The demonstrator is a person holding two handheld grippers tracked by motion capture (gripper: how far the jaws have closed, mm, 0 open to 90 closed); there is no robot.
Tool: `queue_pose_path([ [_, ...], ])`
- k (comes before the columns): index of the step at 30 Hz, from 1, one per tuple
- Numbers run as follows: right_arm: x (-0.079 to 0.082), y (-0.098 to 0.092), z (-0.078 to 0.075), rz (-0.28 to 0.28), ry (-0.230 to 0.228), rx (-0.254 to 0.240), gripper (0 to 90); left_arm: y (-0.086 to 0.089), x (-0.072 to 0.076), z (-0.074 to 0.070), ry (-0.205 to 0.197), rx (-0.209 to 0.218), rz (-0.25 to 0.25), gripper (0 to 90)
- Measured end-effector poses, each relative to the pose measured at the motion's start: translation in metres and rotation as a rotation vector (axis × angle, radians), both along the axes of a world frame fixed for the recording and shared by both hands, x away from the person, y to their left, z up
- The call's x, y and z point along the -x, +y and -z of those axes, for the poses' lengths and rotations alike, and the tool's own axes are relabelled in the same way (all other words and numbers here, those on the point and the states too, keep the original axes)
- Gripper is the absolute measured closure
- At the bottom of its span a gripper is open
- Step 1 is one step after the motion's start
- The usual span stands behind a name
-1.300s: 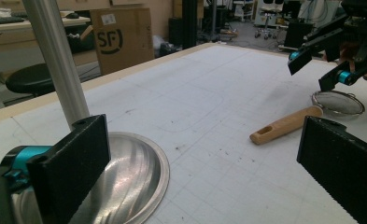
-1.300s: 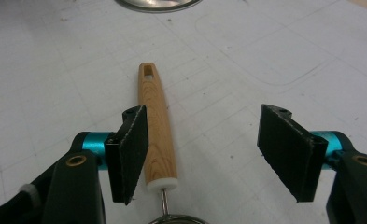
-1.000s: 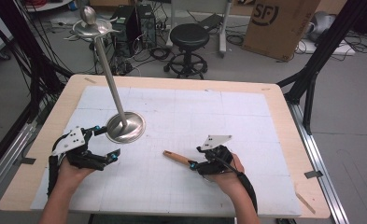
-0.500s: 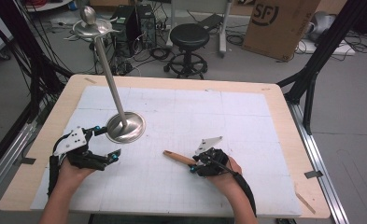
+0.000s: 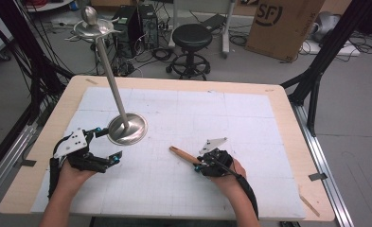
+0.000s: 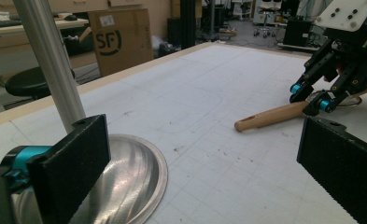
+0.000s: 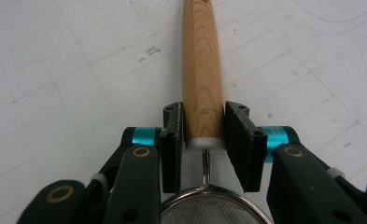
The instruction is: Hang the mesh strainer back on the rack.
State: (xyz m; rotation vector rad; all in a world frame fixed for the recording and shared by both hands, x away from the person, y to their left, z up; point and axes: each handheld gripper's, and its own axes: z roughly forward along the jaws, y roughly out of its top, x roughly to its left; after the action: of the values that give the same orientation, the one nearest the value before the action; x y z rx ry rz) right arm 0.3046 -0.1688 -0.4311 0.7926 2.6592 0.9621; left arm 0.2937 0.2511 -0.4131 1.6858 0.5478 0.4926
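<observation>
A strainer lies on the white mat, its wooden handle point(image 5: 183, 154) pointing left. In the right gripper view the handle point(image 7: 202, 70) runs straight away from me, with the wire mesh bowl point(image 7: 214, 211) below the jaws. My right gripper point(image 7: 203, 123) has just been closing and both pads now press the handle's near end. My left gripper point(image 5: 110, 143) stands open beside the round base point(image 5: 127, 128) of a tall metal stand. Its pole point(image 5: 110, 71) leans up to a small dish point(image 5: 93, 26). In the left gripper view the jaws point(image 6: 209, 154) are wide apart with nothing between them.
The mat point(image 5: 198, 109) covers most of a wooden table point(image 5: 287, 123). Behind the table stand a black stool point(image 5: 193, 38), computer towers point(image 5: 136, 23) and a cardboard box point(image 5: 283, 23). Black frame legs rise at both sides.
The right gripper's jaws have closed in onto the wooden handle. Both hands have stayed where they were, and the left gripper is unchanged.
</observation>
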Motion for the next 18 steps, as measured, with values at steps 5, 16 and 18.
queue_pose_path([
  [5, -0.001, 0.003, 0.000, -0.011, 0.016, 0.006, 63.4, 0.000, 0.000, 0.000, 0.000, 0.000, -0.001, 3.2],
  [16, -0.004, 0.010, -0.004, -0.009, 0.064, 0.062, 62.6, 0.002, 0.002, -0.002, -0.002, -0.001, -0.004, 3.2],
  [18, -0.006, 0.011, -0.005, -0.014, 0.075, 0.073, 63.1, 0.003, 0.002, -0.002, -0.002, -0.001, -0.005, 3.2],
])
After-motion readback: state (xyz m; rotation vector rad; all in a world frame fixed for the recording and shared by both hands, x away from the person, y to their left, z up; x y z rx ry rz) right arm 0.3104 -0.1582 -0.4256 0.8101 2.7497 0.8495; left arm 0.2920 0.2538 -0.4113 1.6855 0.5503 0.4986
